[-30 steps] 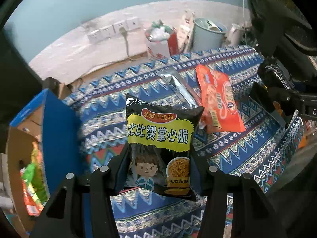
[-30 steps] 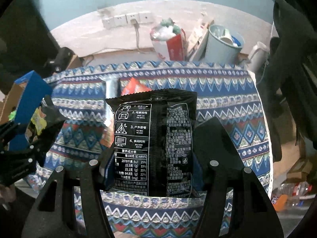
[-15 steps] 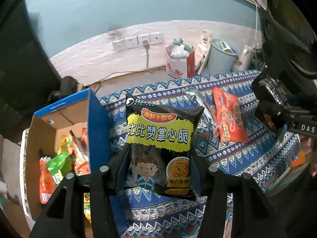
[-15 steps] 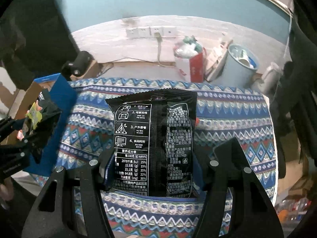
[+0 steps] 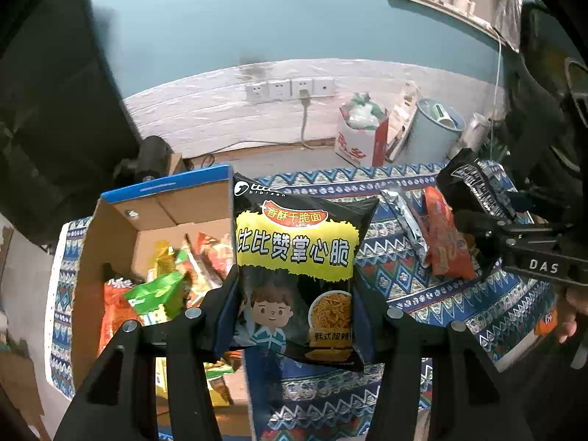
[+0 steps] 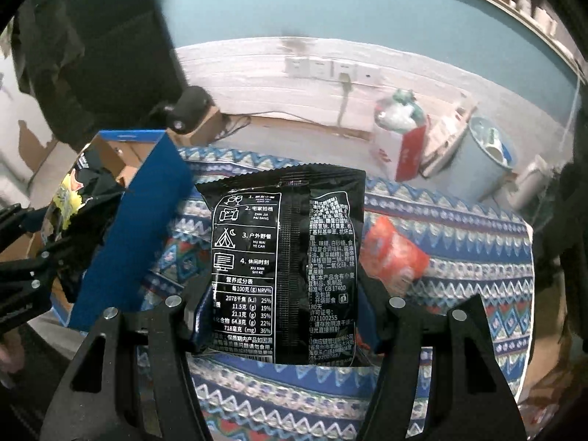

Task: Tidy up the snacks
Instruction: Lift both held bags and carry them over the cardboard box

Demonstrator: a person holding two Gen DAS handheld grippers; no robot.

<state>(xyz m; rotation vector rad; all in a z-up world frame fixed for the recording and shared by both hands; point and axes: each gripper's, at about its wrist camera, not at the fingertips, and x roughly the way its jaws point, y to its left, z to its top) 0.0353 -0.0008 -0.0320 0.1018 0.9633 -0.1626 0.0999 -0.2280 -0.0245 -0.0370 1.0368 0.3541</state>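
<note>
- The left gripper [image 5: 296, 325] had its fingers clamped on a black-and-yellow noodle packet [image 5: 297, 272], held upright between them.
- Left of those fingers stood an open cardboard box [image 5: 121, 228] with snacks inside.
- The right gripper [image 6: 281, 325] had its fingers closed on a second black packet [image 6: 283, 264], printed back facing the camera.
- Beyond the right fingers, an orange packet [image 6: 393, 253] lay on the patterned counter [image 6: 477, 257].
</note>
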